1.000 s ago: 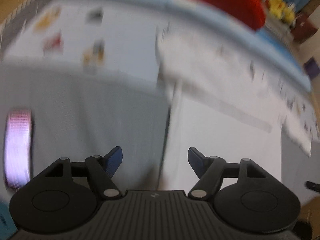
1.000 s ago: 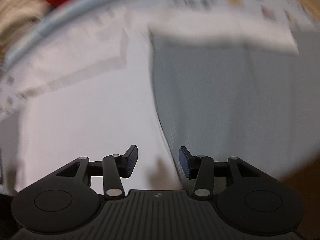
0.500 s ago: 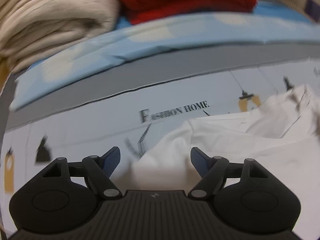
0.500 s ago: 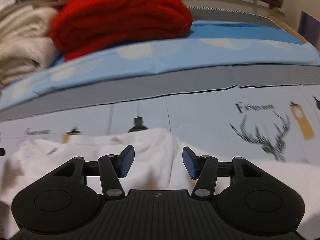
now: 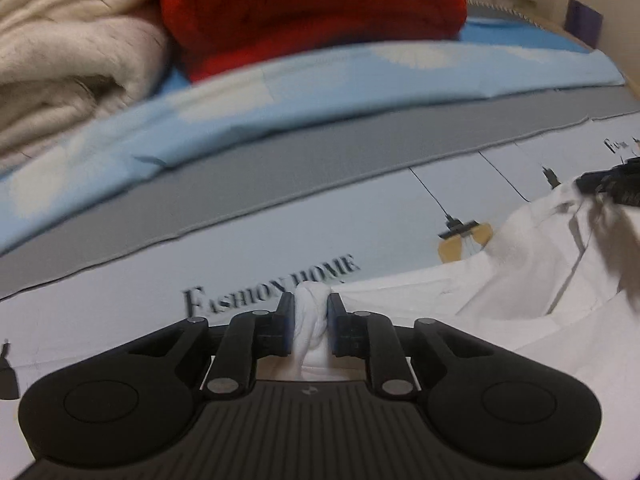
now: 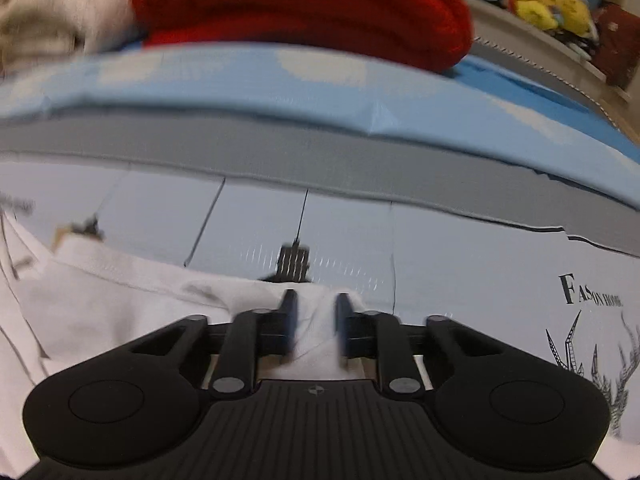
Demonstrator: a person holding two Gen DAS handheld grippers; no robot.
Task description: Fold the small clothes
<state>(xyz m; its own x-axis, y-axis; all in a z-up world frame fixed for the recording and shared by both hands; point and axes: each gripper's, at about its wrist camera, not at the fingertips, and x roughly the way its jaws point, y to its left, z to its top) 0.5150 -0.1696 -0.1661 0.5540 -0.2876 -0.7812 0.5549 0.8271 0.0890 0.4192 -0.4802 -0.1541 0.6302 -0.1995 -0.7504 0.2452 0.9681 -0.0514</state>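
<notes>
A small white garment lies on a pale printed bed sheet. My left gripper is shut on a bunched corner of the white garment at its left end. In the right wrist view the same garment spreads to the left, and my right gripper has its fingers close together around a fold of the white cloth, blurred by motion. The right gripper shows as a dark shape at the far right of the left wrist view, at the garment's other end.
A folded red blanket and a cream blanket lie on a light blue cover at the back of the bed. Yellow plush toys sit on a shelf at the back right. A deer print marks the sheet at the right.
Both grippers were open above the garment half a second ago. Both have since dropped to the cloth and closed on it, the left pinching a bunched corner.
</notes>
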